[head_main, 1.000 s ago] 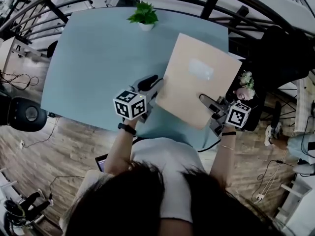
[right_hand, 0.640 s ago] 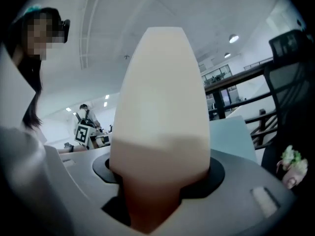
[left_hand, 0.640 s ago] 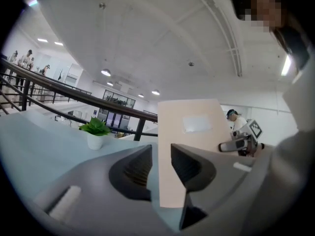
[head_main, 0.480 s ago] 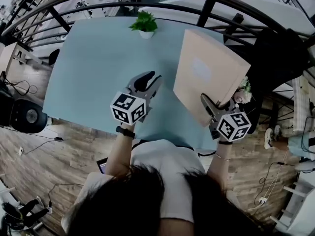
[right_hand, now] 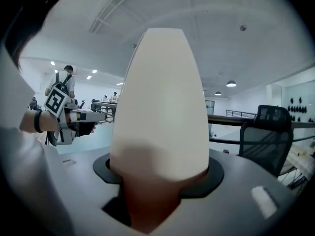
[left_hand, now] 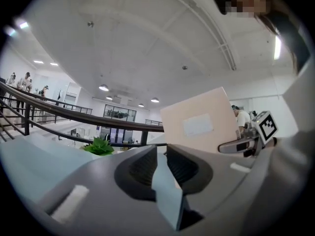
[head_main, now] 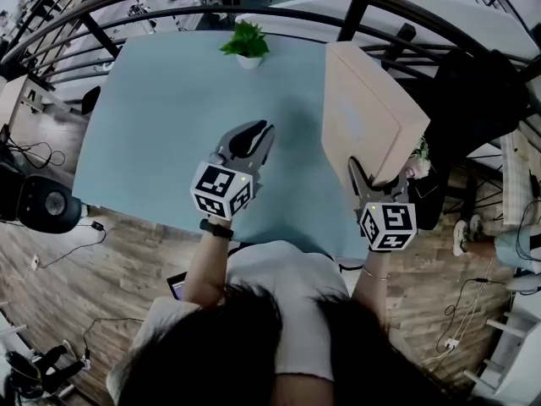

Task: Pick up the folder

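The beige folder (head_main: 368, 117) with a pale label is off the light blue table (head_main: 161, 117) and stands nearly upright over its right side. My right gripper (head_main: 359, 176) is shut on the folder's near lower edge. In the right gripper view the folder (right_hand: 162, 107) rises straight up from between the jaws. Over the middle of the table my left gripper (head_main: 254, 134) hangs apart from the folder. Its jaws are closing with nothing between them, and a narrow gap still shows in the left gripper view (left_hand: 161, 156). That view also has the folder (left_hand: 199, 124) at the right.
A small potted plant (head_main: 247, 41) stands at the table's far edge. A dark railing (head_main: 355, 11) curves behind the table. A black chair (head_main: 482, 100) and a small bunch of flowers (head_main: 416, 161) are beyond the table's right edge.
The folder has gone from lying flat on the table to standing nearly upright, raised by the right gripper. The left gripper has let go of its left edge, risen, and narrowed its jaws.
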